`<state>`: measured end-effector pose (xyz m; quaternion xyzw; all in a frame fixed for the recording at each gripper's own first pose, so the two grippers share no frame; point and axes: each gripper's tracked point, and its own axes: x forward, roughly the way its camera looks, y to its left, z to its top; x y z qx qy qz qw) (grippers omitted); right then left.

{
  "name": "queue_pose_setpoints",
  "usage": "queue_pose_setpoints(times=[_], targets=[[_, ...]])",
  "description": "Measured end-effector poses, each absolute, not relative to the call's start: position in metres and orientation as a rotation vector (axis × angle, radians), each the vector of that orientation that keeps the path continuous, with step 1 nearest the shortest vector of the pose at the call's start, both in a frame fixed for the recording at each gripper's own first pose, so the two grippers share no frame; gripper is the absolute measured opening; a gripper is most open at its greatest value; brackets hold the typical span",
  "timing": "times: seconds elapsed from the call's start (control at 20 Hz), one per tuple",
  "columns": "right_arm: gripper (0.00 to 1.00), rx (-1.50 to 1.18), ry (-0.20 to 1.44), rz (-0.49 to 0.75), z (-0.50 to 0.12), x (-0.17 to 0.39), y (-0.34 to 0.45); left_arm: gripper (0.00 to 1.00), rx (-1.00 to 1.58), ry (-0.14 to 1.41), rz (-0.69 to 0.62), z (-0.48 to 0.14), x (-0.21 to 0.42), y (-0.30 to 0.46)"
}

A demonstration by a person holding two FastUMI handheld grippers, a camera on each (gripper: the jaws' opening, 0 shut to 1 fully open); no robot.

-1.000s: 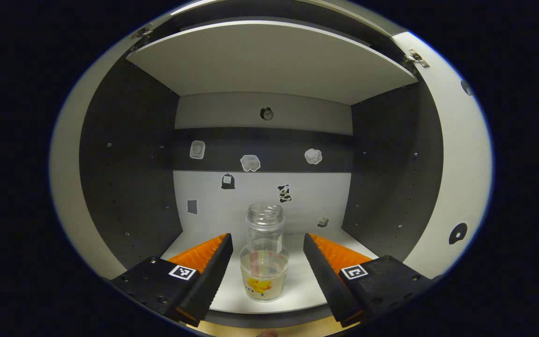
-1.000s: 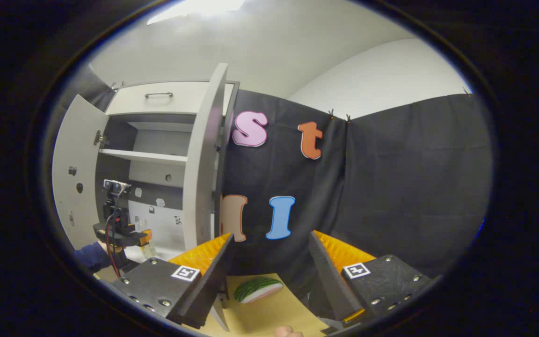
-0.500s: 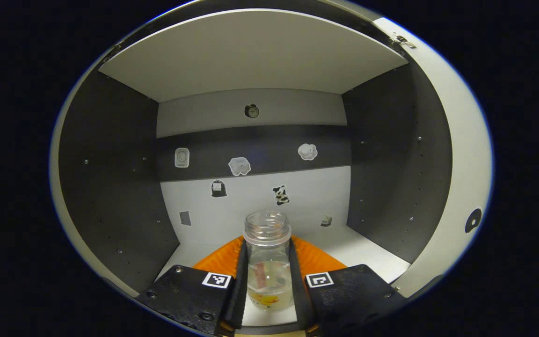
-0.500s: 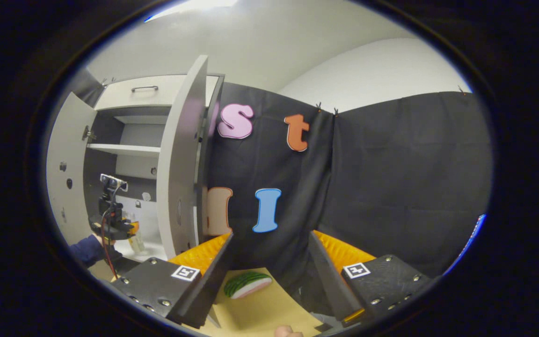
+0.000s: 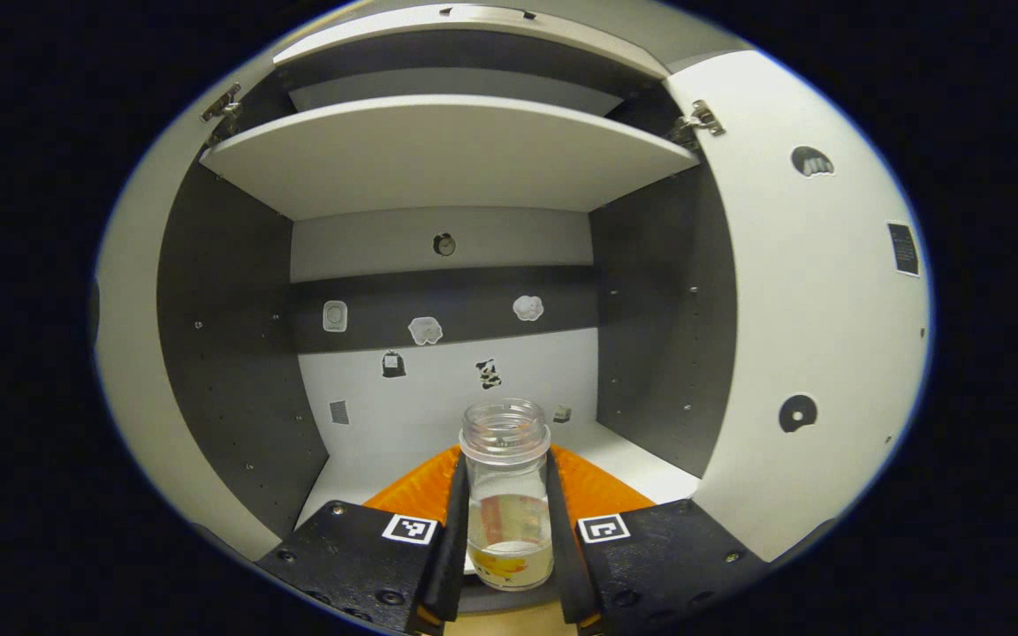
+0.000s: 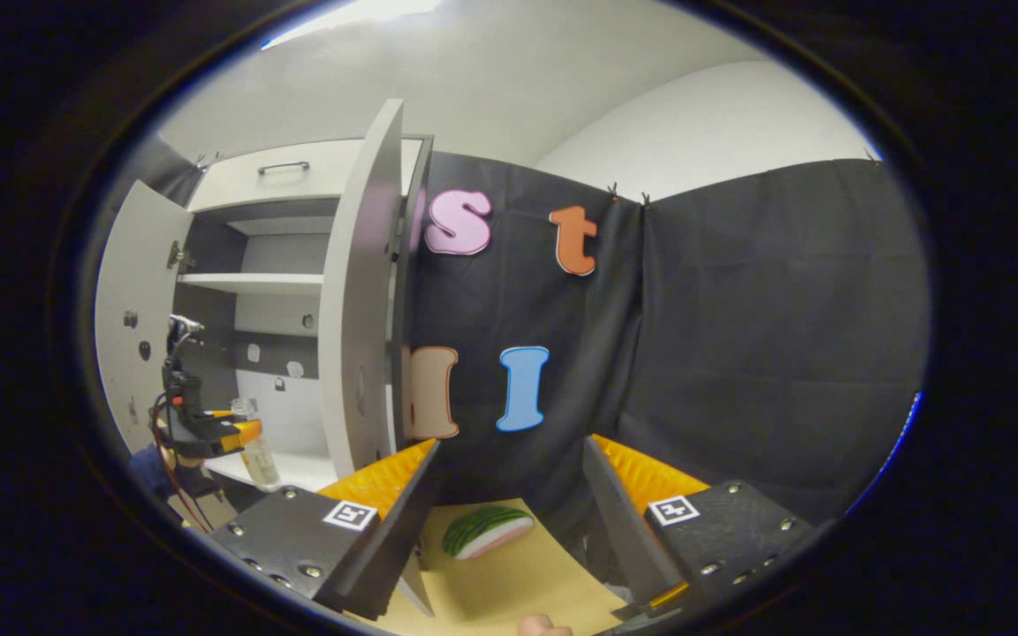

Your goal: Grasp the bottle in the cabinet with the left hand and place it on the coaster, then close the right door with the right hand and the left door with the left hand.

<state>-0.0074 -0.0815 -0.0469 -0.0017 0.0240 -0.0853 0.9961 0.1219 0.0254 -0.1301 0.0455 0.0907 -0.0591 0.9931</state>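
Note:
In the left gripper view a clear, capless bottle (image 5: pixel 507 503) with a little liquid and a printed label stands upright between my left gripper's fingers. My left gripper (image 5: pixel 506 473) is shut on it at the front edge of the cabinet's lower shelf (image 5: pixel 368 464). From the right gripper view, that left gripper (image 6: pixel 208 433) and the bottle (image 6: pixel 258 452) show at the cabinet's mouth, far left. My right gripper (image 6: pixel 509 443) is open, holds nothing, and hangs over the tan table (image 6: pixel 518 587). Both cabinet doors stand open: the right door (image 6: pixel 354 300) and the left door (image 6: pixel 125 309).
An upper shelf (image 5: pixel 447 155) spans the cabinet, and small stickers dot its back wall (image 5: pixel 438 389). The open right door (image 5: pixel 814 309) stands close on the bottle's right. A toy watermelon slice (image 6: pixel 487 530) lies on the table in front of my right gripper.
My left gripper went in around the bottle and shut on it, then drew back toward the cabinet's front edge with it. My right gripper stayed open and shifted only slightly.

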Motion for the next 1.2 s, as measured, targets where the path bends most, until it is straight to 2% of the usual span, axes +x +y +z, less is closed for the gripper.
queue_pose_setpoints(times=[0.25,0.6,0.95,1.2], targets=[[0.96,0.002,0.048,-0.149,-0.047,-0.014,-0.070,0.44,0.093,0.195,-0.246,-0.134,0.063,-0.005],[0.94,0.022,0.037,-0.116,-0.042,-0.018,-0.054,0.44,0.061,0.177,-0.390,-0.174,0.004,-0.036],[0.96,0.035,0.030,-0.108,-0.041,-0.015,-0.052,0.44,0.046,0.227,-0.553,-0.256,-0.046,-0.069],[0.96,0.041,0.017,-0.106,-0.037,-0.013,-0.054,0.44,0.013,0.332,-0.576,-0.320,-0.074,-0.075]])
